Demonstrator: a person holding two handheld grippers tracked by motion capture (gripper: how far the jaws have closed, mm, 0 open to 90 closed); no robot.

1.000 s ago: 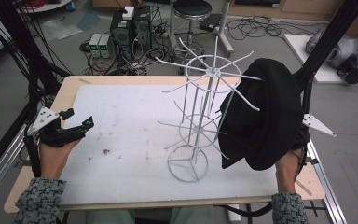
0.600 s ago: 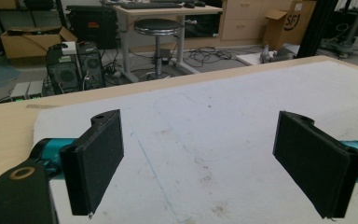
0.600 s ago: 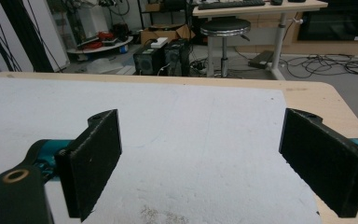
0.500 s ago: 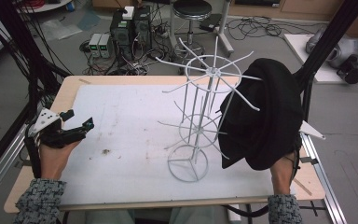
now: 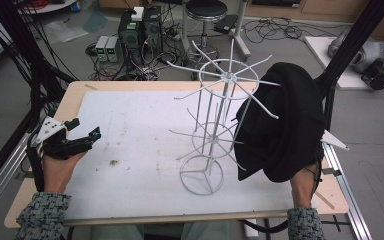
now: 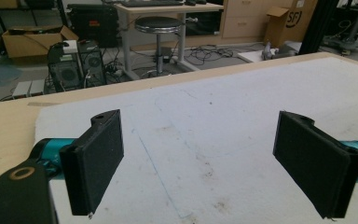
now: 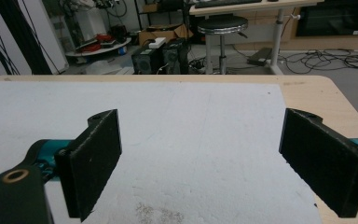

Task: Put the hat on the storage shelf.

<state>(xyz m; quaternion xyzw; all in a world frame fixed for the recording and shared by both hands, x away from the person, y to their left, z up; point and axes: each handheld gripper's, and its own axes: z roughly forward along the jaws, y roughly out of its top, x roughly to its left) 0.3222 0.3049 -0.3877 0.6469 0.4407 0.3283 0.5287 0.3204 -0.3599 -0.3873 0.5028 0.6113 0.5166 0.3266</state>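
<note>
A white wire rack (image 5: 214,131) with spoke arms stands right of the mat's middle. A black cloth item (image 5: 285,125), like a hat or bag, hangs from its right arms. My left gripper (image 5: 86,128) hovers over the mat's left edge, open and holding nothing; the left gripper view has its jaws (image 6: 200,154) wide apart over bare mat. My right gripper (image 7: 200,158) is open too, its pads apart above the white mat. From above, the black cloth covers that gripper, and its grey plate (image 5: 336,140) sticks out to the right.
A white mat (image 5: 140,150) covers most of the wooden table (image 5: 70,100). Black frame posts (image 5: 330,85) stand at both sides, with a metal rail (image 5: 342,185) along the right edge. A stool (image 5: 207,10), computer boxes and cables sit on the floor beyond.
The right hand and its grey plate have slipped slightly back toward the table's front edge. The left gripper has hardly moved.
</note>
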